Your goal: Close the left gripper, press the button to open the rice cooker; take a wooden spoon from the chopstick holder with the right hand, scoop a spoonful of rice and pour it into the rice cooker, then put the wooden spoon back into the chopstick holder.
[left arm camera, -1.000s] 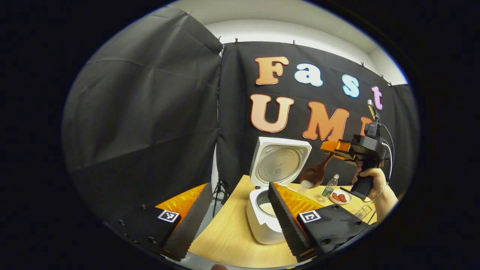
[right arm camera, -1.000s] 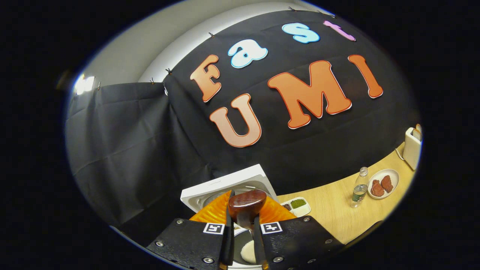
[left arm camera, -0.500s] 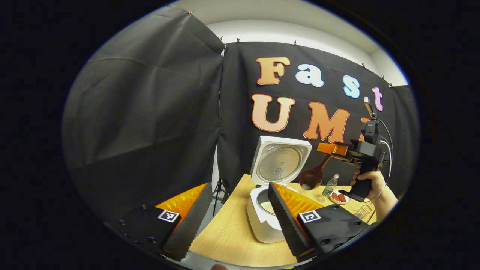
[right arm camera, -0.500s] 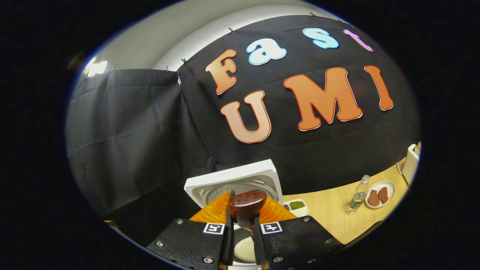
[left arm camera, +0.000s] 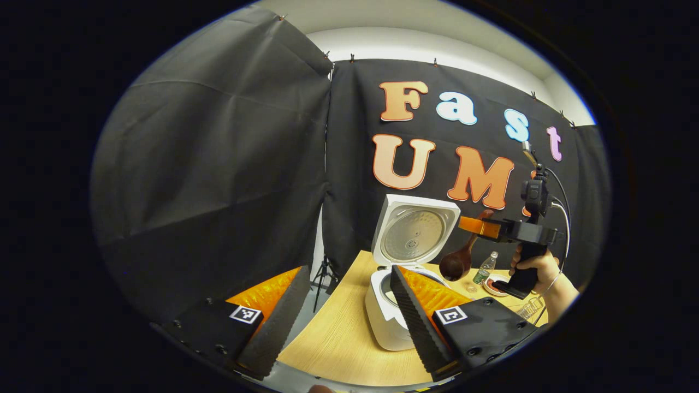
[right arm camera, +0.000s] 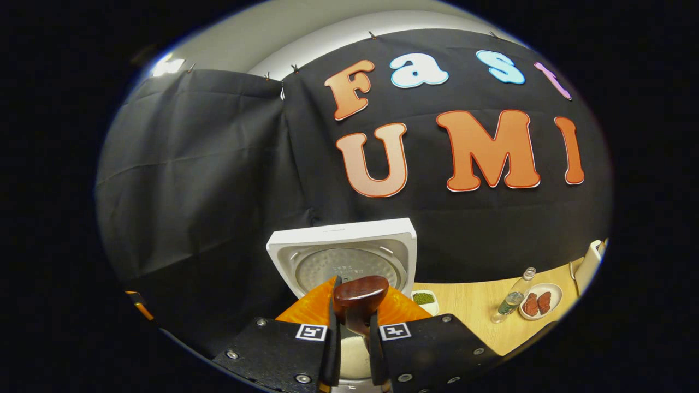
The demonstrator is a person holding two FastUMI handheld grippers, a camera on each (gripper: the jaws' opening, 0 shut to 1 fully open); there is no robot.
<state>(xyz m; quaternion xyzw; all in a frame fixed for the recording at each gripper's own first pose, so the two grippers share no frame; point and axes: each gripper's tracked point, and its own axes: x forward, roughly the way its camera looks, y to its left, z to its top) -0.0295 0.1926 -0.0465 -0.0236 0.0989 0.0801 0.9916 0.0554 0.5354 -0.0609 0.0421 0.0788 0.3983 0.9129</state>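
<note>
The white rice cooker (left arm camera: pixel 389 327) stands on the wooden table (left arm camera: pixel 333 344) with its lid (left arm camera: pixel 418 236) upright and open. My left gripper (left arm camera: pixel 348 273) hovers open in front of it, nothing between its fingers. A hand (left arm camera: pixel 534 266) holds my right gripper (left arm camera: pixel 476 225) level above and right of the pot, shut on the handle of the wooden spoon (left arm camera: pixel 457 262), whose bowl hangs down. In the right gripper view the spoon (right arm camera: pixel 360 292) sits between the fingers of the right gripper (right arm camera: pixel 354 322), with the lid (right arm camera: pixel 344 256) behind and white rice (right arm camera: pixel 354 355) in the pot below.
A small dish of green beans (right arm camera: pixel 422 299), a clear bottle (right arm camera: pixel 513 299) and a plate of red pieces (right arm camera: pixel 538 303) stand on the table right of the cooker. A white appliance (right arm camera: pixel 587 267) sits at the far right edge. Glassware (left arm camera: pixel 525 310) stands near the holding arm.
The rice seen on the spoon's bowl a second ago is gone from it. The right gripper has levelled out and drawn up and to the right, away from the pot. My left gripper barely shifted.
</note>
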